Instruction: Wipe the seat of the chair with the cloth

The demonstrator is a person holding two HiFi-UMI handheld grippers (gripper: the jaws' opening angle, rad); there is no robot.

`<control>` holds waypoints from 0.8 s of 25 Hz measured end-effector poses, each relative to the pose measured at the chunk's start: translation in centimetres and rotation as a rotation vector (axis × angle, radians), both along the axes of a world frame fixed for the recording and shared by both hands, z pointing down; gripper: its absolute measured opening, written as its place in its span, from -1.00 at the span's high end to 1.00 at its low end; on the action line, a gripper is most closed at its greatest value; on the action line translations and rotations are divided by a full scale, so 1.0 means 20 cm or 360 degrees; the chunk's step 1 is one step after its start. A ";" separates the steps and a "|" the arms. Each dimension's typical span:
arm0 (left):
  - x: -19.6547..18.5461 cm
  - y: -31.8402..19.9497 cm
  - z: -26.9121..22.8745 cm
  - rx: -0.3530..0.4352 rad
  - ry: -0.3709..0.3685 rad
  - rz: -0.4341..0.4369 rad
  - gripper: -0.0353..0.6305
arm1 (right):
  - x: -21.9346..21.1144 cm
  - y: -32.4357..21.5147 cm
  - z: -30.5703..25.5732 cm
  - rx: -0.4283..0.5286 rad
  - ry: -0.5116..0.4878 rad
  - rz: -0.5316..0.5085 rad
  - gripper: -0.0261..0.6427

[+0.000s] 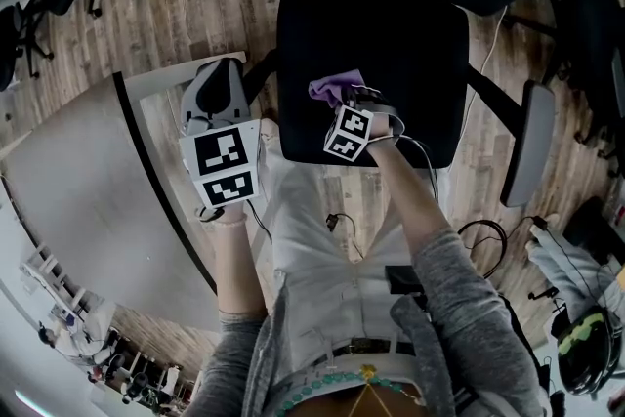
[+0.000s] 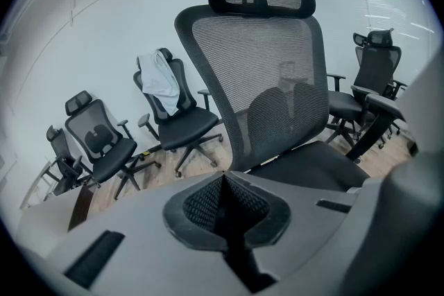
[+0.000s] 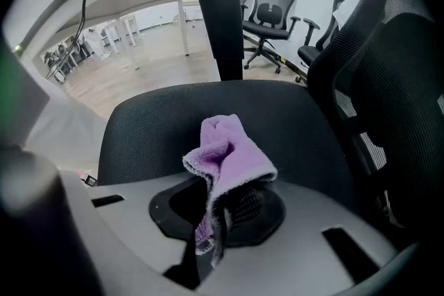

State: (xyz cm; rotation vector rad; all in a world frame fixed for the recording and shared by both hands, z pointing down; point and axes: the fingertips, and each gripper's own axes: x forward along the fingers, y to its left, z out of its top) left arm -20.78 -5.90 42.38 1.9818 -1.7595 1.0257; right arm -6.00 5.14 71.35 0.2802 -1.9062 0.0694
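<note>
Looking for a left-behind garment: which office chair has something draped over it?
The background office chair left of the near mesh-backed chair: white fabric hangs over its backrest; other backrests are bare.

We see a lilac cloth (image 3: pixel 232 149) in our grey right tool (image 3: pixel 216 215), a black seat (image 3: pixel 159 121) beyond it, black-and-white square markers on its cube (image 1: pixel 349 134), and a brown wood-grain floor (image 1: pixel 186 5) below.

The cloth (image 3: pixel 232 149) is soft purple pile, fluffy and a little rough. The seat (image 3: pixel 159 128) is black woven fabric, matt and finely grained. The backrest (image 2: pixel 257 59) is open grey mesh. The floor (image 1: pixel 186 5) is wood planks with visible grain. The right hand-held gripper (image 3: pixel 219 194) has a matt grey plastic body.
</note>
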 end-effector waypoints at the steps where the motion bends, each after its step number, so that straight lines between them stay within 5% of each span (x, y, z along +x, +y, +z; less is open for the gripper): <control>1: 0.00 0.00 0.00 0.0000 -0.0002 -0.0001 0.87 | 0.02 0.00 0.00 0.0000 0.0005 0.0004 0.78; 20: 0.03 0.00 0.00 -0.0001 -0.0006 -0.0013 0.87 | 0.32 0.00 0.04 0.0010 0.0105 0.0066 0.78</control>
